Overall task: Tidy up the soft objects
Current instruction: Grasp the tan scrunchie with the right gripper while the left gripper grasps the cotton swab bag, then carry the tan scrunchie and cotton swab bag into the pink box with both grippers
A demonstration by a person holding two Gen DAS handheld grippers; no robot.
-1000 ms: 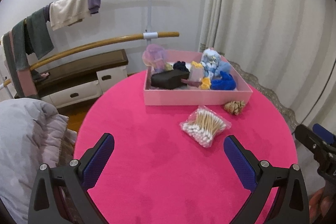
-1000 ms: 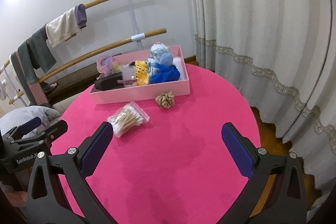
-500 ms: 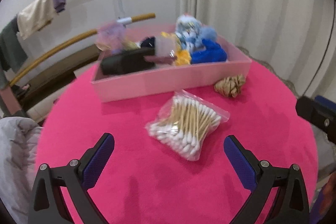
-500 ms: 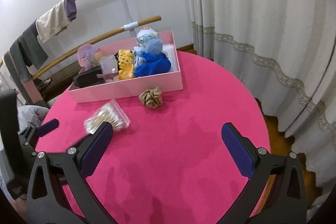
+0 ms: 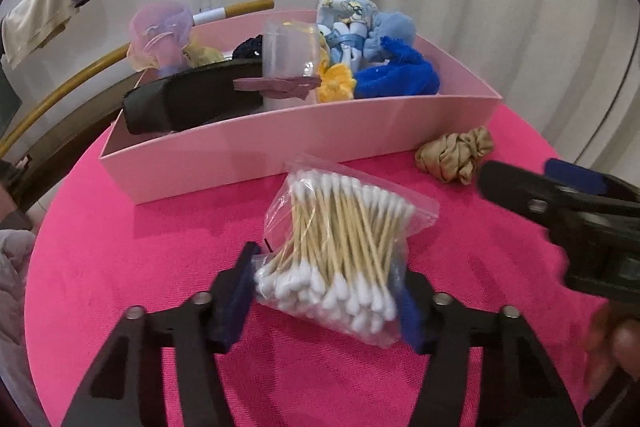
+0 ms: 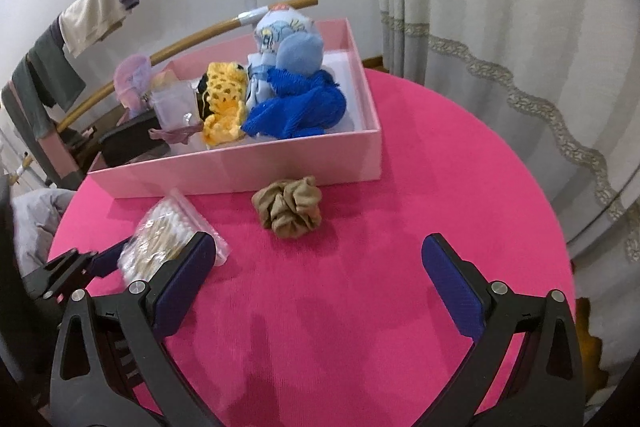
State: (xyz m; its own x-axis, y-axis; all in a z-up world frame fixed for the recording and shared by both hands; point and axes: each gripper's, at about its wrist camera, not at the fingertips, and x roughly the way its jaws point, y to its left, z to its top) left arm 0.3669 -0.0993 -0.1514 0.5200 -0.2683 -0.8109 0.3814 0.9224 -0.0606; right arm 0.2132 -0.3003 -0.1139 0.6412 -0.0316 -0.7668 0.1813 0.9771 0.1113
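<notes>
Two items are lying loose on the pink bench [image 6: 400,155]. At the lower centre of the left view, the left gripper [image 5: 326,291] is closing its fingers [image 5: 236,291] on the bag of cotton swabs [image 5: 344,251], probably to lift it into the pink box [image 5: 304,143]. The right gripper [image 6: 316,287] is hovering wide open, empty, lined up below the tan scrunchie [image 6: 290,207] at frame centre.

Bagged cotton swabs [image 5: 344,251], tan scrunchie [image 6: 289,207], beside pink box [image 6: 240,171]

Both wrist cams face pink box [image 5: 280,143], L closer, R higher
</notes>
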